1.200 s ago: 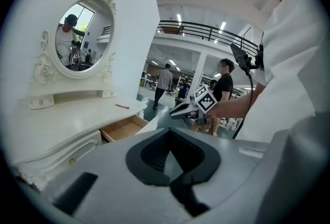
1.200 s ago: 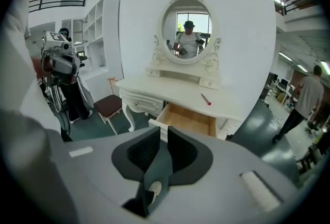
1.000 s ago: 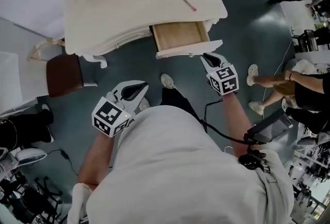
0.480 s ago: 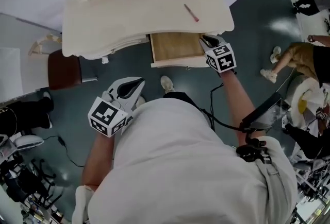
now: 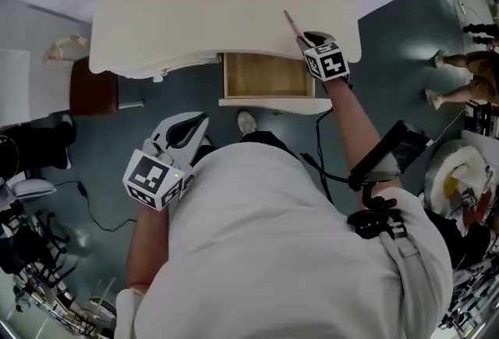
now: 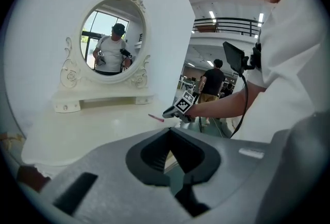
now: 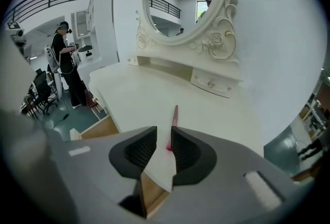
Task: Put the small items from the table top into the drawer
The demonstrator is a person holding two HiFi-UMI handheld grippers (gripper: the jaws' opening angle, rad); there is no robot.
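While the cream carved dressing table (image 5: 195, 18) stands with its wooden drawer (image 5: 265, 76) open, the right gripper (image 7: 164, 138) hovers over the top, jaws narrowly parted and empty, at the thin pink stick's (image 7: 175, 115) near end. The left gripper (image 6: 170, 135) hangs low, jaws together on nothing.

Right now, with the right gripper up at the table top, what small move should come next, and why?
Probably ease the right gripper slightly forward and down so its jaws straddle the pink stick. The jaws stand apart, and the stick's near end lies just at the gap between them, not yet gripped. The drawer below the table edge is already open to receive it.
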